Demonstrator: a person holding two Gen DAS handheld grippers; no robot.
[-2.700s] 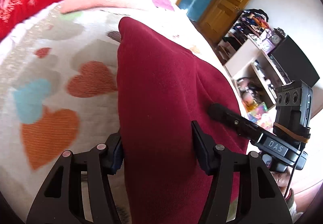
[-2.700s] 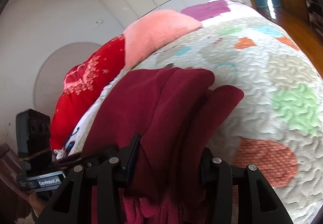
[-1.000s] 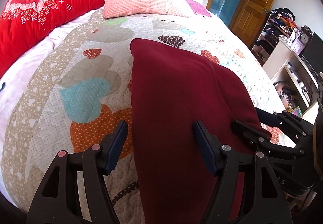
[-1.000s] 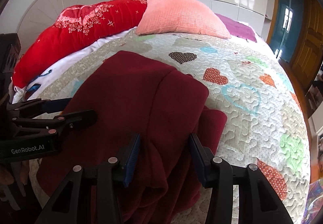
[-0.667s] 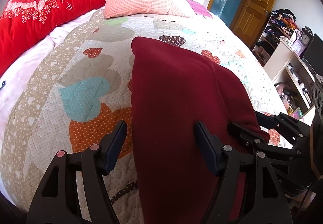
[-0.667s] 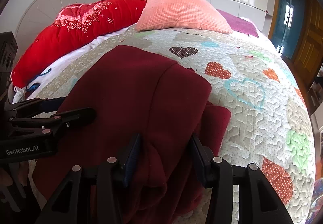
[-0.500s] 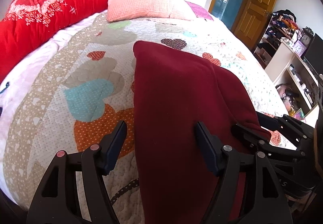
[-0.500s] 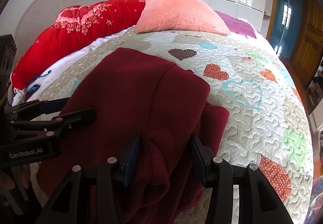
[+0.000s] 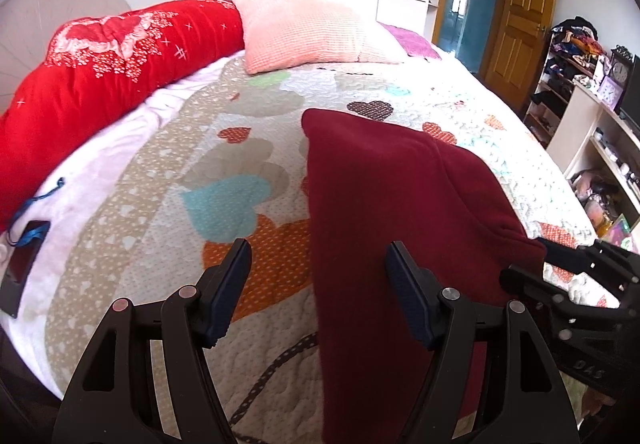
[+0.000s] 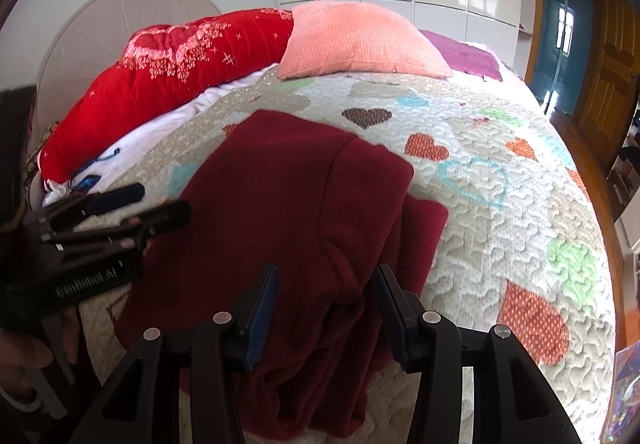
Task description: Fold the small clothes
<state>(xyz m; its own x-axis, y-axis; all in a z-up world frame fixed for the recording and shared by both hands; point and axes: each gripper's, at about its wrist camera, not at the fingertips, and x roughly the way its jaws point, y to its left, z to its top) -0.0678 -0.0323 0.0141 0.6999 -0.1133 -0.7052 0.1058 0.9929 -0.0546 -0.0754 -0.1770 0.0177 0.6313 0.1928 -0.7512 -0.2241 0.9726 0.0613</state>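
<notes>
A dark red fleece garment [image 9: 392, 203] lies folded lengthwise on the heart-patterned quilt [image 9: 168, 203], its near end hanging over the bed's front edge. It also shows in the right wrist view [image 10: 304, 195], with a rumpled layer sticking out on its right side. My left gripper [image 9: 318, 288] is open and empty, above the garment's left edge. My right gripper [image 10: 326, 304] is open and empty over the garment's rumpled near end. Each gripper shows in the other's view, the right gripper [image 9: 568, 276] and the left gripper [image 10: 132, 207], both open.
A red bolster [image 9: 100, 75] and a pink pillow [image 9: 304, 31] lie at the head of the bed. A dark phone with a blue cord [image 9: 24, 260] lies on the white sheet at left. Shelves with clutter [image 9: 592, 115] and a wooden door [image 9: 524, 15] are to the right.
Both grippers have let go of the garment and pulled back and up from it. The garment now lies flat on the quilt.
</notes>
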